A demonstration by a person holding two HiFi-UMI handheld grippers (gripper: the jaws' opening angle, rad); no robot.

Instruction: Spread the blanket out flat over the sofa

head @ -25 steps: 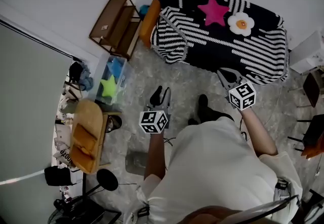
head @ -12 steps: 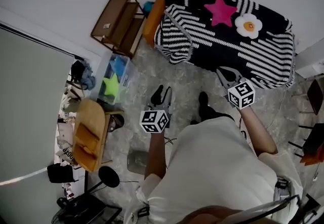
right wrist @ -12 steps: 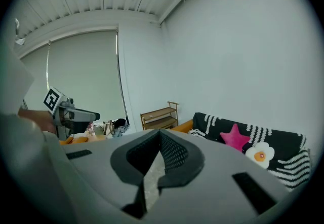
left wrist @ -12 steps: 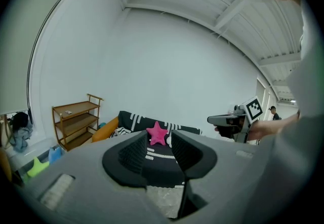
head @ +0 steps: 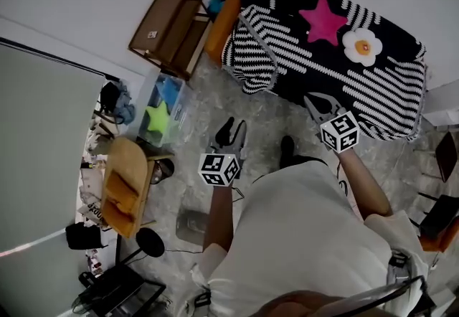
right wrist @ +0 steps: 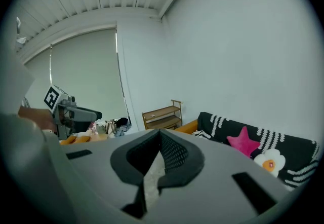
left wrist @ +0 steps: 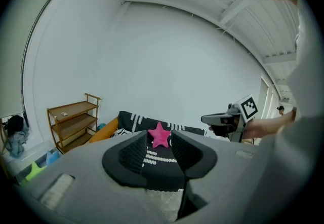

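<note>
A black blanket (head: 315,68) with white stripes covers the orange sofa (head: 224,18) at the head view's top right and lies bunched in folds at its left arm. On it sit a pink star cushion (head: 322,20) and a flower cushion (head: 361,46). My left gripper (head: 232,127) hangs open over the floor, short of the sofa, with nothing between its jaws; its own view frames the star cushion (left wrist: 160,135) in the gap. My right gripper (head: 310,100) is at the blanket's front edge, tips together and holding nothing. In the right gripper view the sofa (right wrist: 188,126) lies to the right.
A wooden shelf (head: 168,21) stands left of the sofa. Below it is a clear box (head: 159,113) holding a green star. A wooden table (head: 122,186) with clutter is at the left. My foot (head: 287,147) is on the stone floor between the grippers.
I have stepped toward the sofa, which has drawn nearer in the head view. Both grippers went forward with me, and the right one now overlaps the blanket's front edge.
</note>
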